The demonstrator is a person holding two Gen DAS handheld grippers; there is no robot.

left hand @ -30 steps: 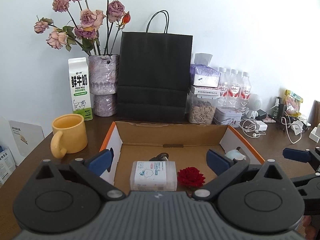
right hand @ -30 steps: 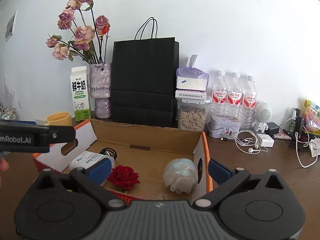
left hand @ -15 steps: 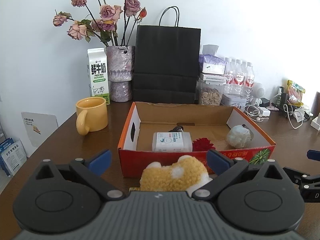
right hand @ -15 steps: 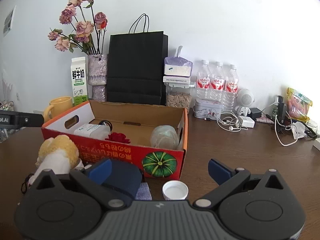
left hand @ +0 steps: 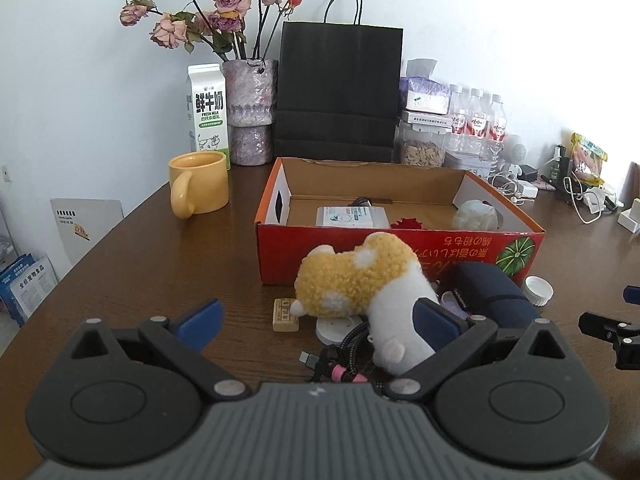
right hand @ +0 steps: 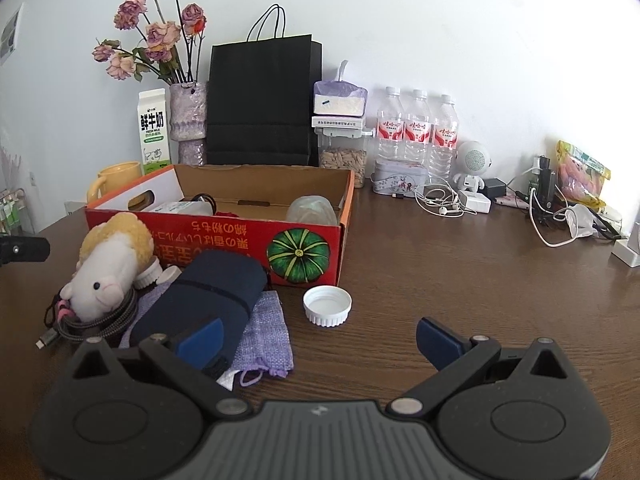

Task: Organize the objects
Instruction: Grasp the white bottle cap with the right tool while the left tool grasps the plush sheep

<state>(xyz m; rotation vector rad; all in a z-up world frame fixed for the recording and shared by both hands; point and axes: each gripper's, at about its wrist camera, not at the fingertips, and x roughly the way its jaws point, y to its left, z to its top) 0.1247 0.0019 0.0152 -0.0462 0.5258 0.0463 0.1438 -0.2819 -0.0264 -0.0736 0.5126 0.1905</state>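
Observation:
A red cardboard box (left hand: 400,256) (right hand: 216,244) holds a white wipes pack (left hand: 352,216), a red rose (left hand: 406,223) and a pale plastic ball (left hand: 476,214) (right hand: 310,210). In front of it lie a yellow-and-white plush sheep (left hand: 360,284) (right hand: 108,264), a navy pouch (left hand: 492,292) (right hand: 208,300), a purple cloth bag (right hand: 266,330), a white lid (right hand: 327,305), a braided cable (right hand: 92,322) and a small tan block (left hand: 285,314). My left gripper (left hand: 316,322) is open and empty before the sheep. My right gripper (right hand: 318,336) is open and empty before the lid.
A yellow mug (left hand: 198,188), milk carton (left hand: 208,114), vase of dried roses (left hand: 250,110), black paper bag (left hand: 338,92), seed jar (right hand: 342,160), water bottles (right hand: 416,132), earphones and chargers (right hand: 448,200) stand behind the box on the brown table (right hand: 460,280).
Both grippers have pulled back from over the box toward the table's front. The sheep, pouch, lid and cable have come into view in front of the box.

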